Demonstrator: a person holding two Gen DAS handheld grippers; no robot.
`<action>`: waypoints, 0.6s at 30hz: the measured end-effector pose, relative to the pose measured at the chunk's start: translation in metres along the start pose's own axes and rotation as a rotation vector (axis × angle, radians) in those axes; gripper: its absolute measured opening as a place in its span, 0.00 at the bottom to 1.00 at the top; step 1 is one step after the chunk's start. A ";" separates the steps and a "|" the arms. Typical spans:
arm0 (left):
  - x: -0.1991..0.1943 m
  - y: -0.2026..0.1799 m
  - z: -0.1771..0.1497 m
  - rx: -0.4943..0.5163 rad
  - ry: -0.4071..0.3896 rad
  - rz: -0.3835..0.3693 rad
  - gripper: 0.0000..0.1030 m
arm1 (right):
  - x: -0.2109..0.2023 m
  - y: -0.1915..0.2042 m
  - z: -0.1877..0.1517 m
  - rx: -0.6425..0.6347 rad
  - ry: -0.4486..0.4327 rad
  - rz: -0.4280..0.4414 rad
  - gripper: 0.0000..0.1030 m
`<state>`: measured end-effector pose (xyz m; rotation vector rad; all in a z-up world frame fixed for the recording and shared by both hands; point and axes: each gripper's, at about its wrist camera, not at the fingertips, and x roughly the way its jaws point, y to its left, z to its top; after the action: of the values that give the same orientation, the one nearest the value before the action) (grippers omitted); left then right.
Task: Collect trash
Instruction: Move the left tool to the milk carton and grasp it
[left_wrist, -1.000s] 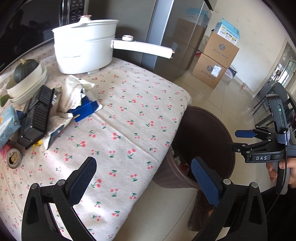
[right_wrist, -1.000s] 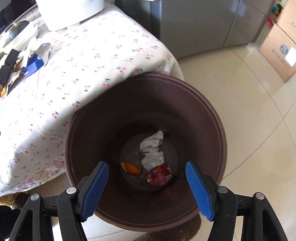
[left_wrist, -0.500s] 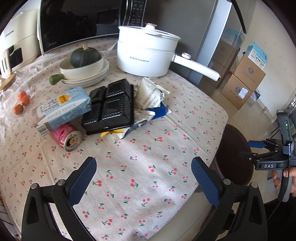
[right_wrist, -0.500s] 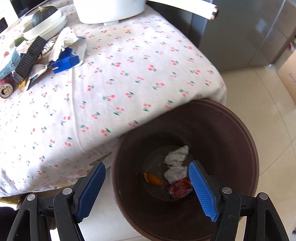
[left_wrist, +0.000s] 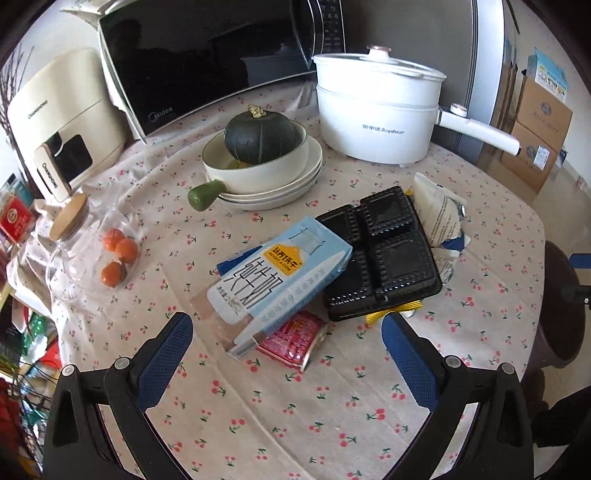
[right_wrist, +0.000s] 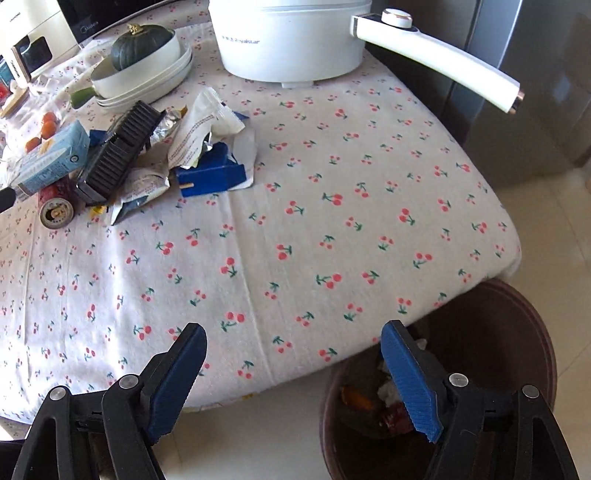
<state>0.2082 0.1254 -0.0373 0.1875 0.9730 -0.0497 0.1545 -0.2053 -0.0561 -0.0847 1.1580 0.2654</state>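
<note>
- The left gripper (left_wrist: 284, 343) hangs over the cherry-print tablecloth (left_wrist: 332, 417) with its jaws spread wide and nothing between the blue pads (left_wrist: 166, 350).
- Just ahead of it lies the heap of rubbish: a pale blue milk carton (left_wrist: 280, 277) on its side, leaning over a red can (left_wrist: 295, 339) that lies beneath its near end.
- A black plastic tray (left_wrist: 384, 258) touches the carton's right side, and a crumpled white wrapper (left_wrist: 439, 218) sits against the tray's far edge.
- Behind the heap stand a bowl with a dark green squash (left_wrist: 258, 136), a white electric pot (left_wrist: 376, 110) and a microwave (left_wrist: 207, 59).
- The right gripper (right_wrist: 291, 384) is held at the table's near edge, half over the cloth and half over the brown bin (right_wrist: 517, 332) on the floor. Its jaws have just been opening and are empty.
- In the bin's bottom I can make out white tissue (right_wrist: 388, 389), something orange (right_wrist: 356, 397) and a red scrap (right_wrist: 397, 417).
- From the right wrist view a blue box (right_wrist: 214, 170) lies beside the wrapper, at the heap's right.
</note>
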 end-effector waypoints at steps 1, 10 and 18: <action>0.009 0.005 0.006 0.007 0.022 -0.006 1.00 | 0.003 0.000 0.002 0.004 0.004 0.003 0.79; 0.063 0.011 0.041 0.167 0.163 -0.080 1.00 | 0.017 -0.014 0.014 0.044 0.035 -0.004 0.79; 0.079 0.000 0.031 0.145 0.256 -0.076 0.70 | 0.017 -0.029 0.017 0.129 0.038 0.047 0.79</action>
<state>0.2782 0.1234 -0.0855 0.2955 1.2325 -0.1700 0.1839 -0.2268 -0.0671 0.0513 1.2135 0.2307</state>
